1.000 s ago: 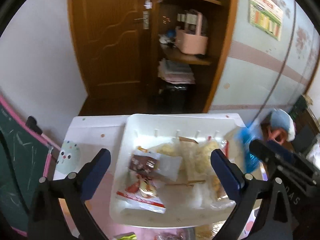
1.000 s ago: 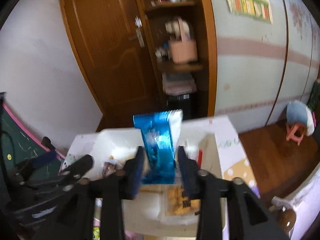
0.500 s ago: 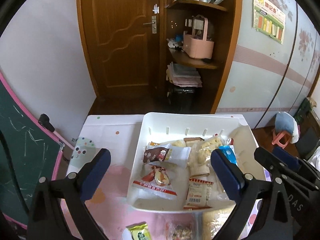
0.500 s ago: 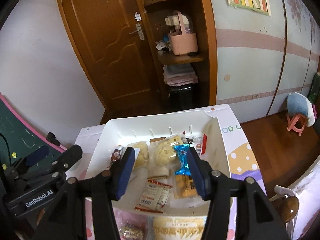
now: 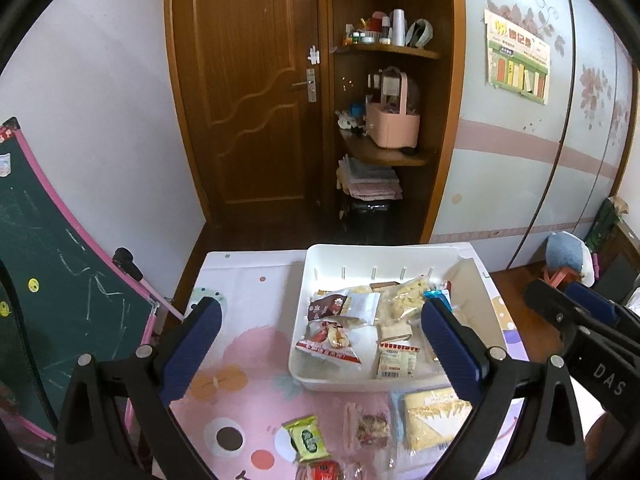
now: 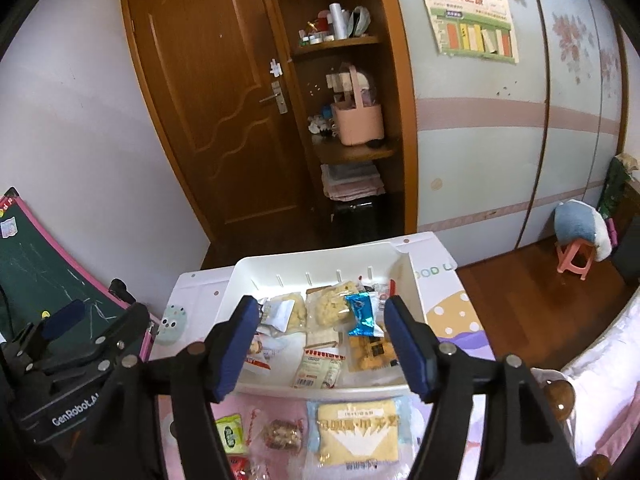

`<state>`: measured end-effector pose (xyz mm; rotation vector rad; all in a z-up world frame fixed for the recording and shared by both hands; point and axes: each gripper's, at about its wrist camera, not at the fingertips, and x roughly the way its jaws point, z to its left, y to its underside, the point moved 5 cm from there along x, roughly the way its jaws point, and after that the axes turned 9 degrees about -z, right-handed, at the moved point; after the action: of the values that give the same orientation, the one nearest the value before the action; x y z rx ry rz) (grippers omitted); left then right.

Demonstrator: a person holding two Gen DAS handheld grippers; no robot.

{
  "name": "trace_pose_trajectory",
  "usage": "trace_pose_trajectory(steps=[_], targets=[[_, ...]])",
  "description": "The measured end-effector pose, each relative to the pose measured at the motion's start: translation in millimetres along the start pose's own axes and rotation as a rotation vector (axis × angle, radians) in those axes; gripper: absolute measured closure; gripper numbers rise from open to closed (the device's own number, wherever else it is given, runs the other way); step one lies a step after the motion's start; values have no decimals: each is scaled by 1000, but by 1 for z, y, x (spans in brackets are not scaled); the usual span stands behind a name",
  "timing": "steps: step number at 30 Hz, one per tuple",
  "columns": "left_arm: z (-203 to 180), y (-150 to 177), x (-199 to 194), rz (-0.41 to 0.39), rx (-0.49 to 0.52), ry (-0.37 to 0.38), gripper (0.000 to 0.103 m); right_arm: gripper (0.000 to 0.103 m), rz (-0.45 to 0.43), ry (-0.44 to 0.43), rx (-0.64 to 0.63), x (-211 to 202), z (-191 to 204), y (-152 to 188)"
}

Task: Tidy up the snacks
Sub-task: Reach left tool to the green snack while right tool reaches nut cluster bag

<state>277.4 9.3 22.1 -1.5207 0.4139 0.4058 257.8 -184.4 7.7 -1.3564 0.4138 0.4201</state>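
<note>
Nearest: right gripper (image 6: 322,346), fingers parted and just widening, nothing between them; left gripper (image 5: 320,354), fingers wide, empty. On the tabletop (image 5: 248,344): yellow packet (image 6: 356,432), green packet (image 5: 306,438). Beyond: white tray (image 6: 320,266) holding the blue snack packet (image 6: 362,314) among others.

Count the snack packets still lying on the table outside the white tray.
4, all near the tray's front edge: a green packet, a clear packet, a large yellow pack, and a red one cut off by the frame. More may lie hidden below.
</note>
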Motion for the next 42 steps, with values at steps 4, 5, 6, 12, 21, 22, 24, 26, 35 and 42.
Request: trace_pose_trajectory(steps=[4,5,6,12,21,22,24,26,35,42], targets=[[5,3,-28,-8,6,21,3,37,-26,1,-10,-32,4,1],[6,5,-36,-15,14,21,3,35,-33,-2,-15,-38,5,2],[7,6,-45,-22,20,21,3,33,-42,-2,-24,-46,6,3],[11,19,-89,-68,66,48,2,28,-91,-5,-97,-88,10,19],[10,60,-111,-65,136,76,1,21,-31,-47,-157,-103,0,59],[9,67,-110,-55,136,81,1,20,-34,-43,-159,-103,-3,63],[7,82,-106,-29,138,92,1,19,-48,-36,-172,-102,-6,73],[5,95,-98,-8,139,89,1,19,-41,-40,-199,-96,-7,83],[25,148,-35,123,64,12,1,19,49,-48,-367,-49,15,150],[50,188,20,249,49,-54,1,23,177,-125,-426,12,45,197]])
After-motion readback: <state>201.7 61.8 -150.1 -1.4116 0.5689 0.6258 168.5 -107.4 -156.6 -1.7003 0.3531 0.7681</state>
